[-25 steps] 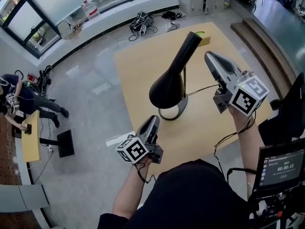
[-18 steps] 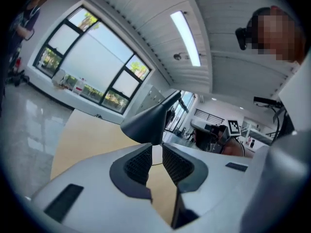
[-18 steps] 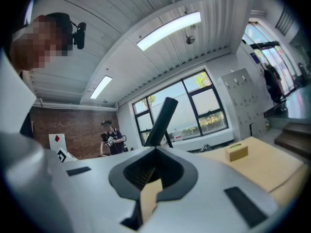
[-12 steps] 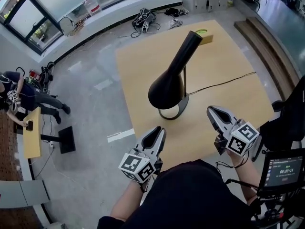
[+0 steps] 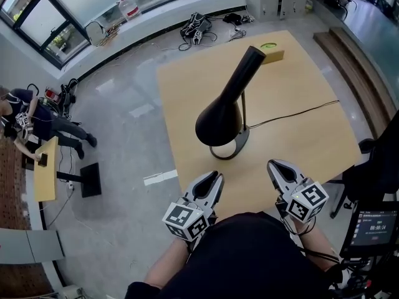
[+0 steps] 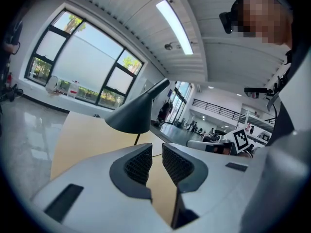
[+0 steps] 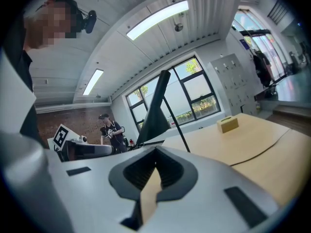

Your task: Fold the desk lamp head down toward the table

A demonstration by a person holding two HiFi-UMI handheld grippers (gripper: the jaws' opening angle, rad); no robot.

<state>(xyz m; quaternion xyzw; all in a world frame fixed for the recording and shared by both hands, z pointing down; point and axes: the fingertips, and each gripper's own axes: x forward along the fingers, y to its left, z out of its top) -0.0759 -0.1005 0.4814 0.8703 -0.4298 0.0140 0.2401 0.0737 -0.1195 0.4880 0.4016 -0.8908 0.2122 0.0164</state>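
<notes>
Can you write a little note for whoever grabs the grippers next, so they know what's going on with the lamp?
Left gripper: shut, empty, at the near edge of the table.
Right gripper: shut, empty, at the same edge.
Desk lamp: mid-table, neither gripper touches it. Its head slopes down, wide mouth low over the base.
Done: the fold looks finished.
Left: likely nothing; just check the head.

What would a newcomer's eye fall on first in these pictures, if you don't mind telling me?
The black desk lamp dominates, standing in the middle of the pale wooden table with its cone-shaped head tilted downward. At the table's near edge the left gripper and the right gripper point toward it, both empty and clear of it. A small tan box sits at the far edge.
</notes>
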